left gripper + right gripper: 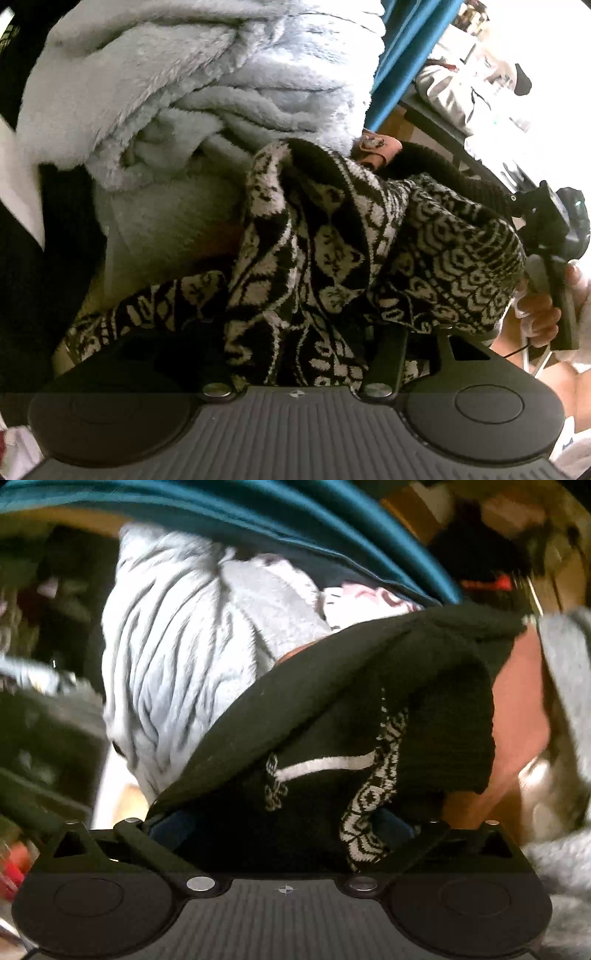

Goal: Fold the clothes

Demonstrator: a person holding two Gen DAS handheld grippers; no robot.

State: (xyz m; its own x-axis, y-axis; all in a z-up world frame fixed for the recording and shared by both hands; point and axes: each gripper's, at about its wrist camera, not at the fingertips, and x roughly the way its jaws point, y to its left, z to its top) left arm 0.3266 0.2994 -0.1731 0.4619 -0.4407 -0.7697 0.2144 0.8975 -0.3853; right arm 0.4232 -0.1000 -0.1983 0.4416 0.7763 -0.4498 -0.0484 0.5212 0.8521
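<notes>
A black-and-white patterned knit garment (332, 251) is bunched over my left gripper (306, 332) and covers both fingers. Whether the pads press on it is hidden. In the right wrist view the knit's black ribbed hem (369, 686) drapes across my right gripper (284, 812). Its jaw links stand spread wide at both sides, open, and the cloth lies loosely between them. The right gripper (546, 221) also shows at the right edge of the left wrist view, held in a hand (539, 314) beside the knit.
A fluffy pale-blue fleece (192, 110) is heaped just behind the knit; it shows as the fleece (177, 646) in the right wrist view too. Teal cloth (258, 513) hangs above. A small pink item (376, 147) peeks out behind the knit. White clutter (480, 74) fills the far right.
</notes>
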